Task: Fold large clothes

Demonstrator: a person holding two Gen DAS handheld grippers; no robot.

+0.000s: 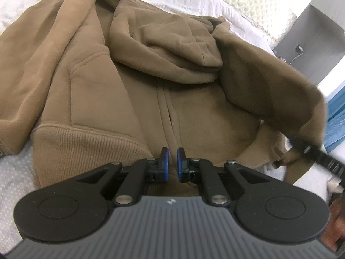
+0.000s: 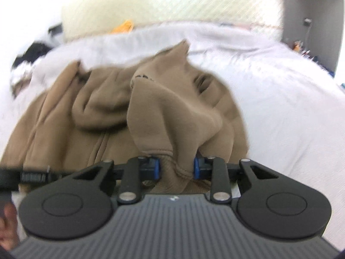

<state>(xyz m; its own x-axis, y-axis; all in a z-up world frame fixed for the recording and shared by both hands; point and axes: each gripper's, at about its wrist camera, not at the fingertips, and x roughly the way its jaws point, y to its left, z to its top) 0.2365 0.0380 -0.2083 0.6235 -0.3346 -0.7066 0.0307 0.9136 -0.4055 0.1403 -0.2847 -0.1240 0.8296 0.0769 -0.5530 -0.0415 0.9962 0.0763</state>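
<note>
Left wrist view: a brown fleece hoodie lies front-up on a white quilted bed, its zipper running up the middle toward the crumpled hood. The left gripper hovers just below the zipper's lower end, over the ribbed hem, jaws clenched with nothing between them. Right of the zipper, one sleeve hangs lifted off the bed, carried by the right gripper at the frame edge.

Right wrist view (blurred): the right gripper grasps the sleeve's cuff, soft thick cloth bunched between its blue pads; the sleeve rises in a loose fold right of the zipper, with the hood beyond.

Step in hand, by judgement: folding the sleeve inward across the chest. The next move calls for carrying the cuff over the zipper, laying it flat, then letting go, while the left gripper steadies the hem
</note>
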